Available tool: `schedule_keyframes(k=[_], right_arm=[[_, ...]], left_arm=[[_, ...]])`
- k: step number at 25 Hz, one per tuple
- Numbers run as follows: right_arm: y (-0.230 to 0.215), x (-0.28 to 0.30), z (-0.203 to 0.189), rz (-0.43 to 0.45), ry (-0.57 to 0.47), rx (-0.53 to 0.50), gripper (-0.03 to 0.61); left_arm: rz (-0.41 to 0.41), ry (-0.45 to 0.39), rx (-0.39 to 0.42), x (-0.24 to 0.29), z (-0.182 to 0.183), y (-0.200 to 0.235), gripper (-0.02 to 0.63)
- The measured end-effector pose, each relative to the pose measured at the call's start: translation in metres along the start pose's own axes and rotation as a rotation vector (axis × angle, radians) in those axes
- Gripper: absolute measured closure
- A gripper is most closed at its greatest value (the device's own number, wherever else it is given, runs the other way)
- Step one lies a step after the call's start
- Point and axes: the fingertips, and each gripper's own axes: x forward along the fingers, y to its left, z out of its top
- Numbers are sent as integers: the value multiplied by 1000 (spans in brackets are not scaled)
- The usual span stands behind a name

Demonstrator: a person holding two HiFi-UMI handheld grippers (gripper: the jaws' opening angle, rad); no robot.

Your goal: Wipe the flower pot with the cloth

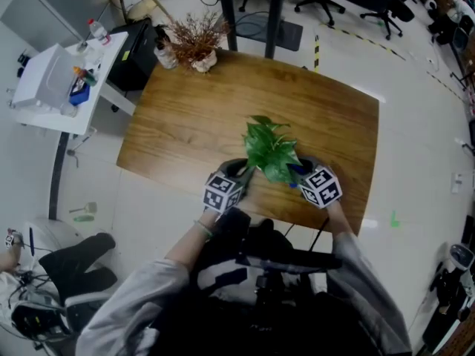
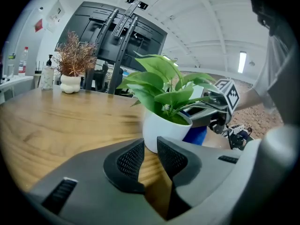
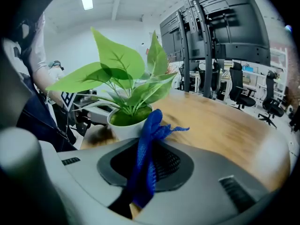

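right gripper (image 3: 145, 162) clamps the blue cloth (image 3: 149, 137) by the flower pot (image 3: 123, 129); left gripper (image 2: 150, 156), narrowly parted, faces it.

A white pot (image 2: 161, 130) with bright green leaves (image 3: 122, 74) stands on a warm brown wood-grain table (image 1: 193, 124). Beside the pot, a deep blue cloth (image 3: 145, 158) shows against grey jaws with black mesh pads (image 3: 168, 165); black-and-white patterned cubes (image 1: 223, 191) flank the pot.

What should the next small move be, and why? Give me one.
Probably ease the right gripper forward to press the blue cloth against the white pot: it is shut on the cloth, the pot stands just ahead, and the empty left gripper sits at its other side.
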Motion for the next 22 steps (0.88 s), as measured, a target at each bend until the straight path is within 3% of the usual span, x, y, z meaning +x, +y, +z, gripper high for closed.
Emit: schedule_keyframes(k=[8,16,22], right_arm=[[45,-1,-17,5,-26,107,488],[79,10,-16,41,-35,136,488],[54,-10,-30,-44,-33,235,488]], left_arm=[[30,3,-28,0,4,15,537],[22,-2,-22,6,9,17,537],[6,3,-7,8,8,12,537]])
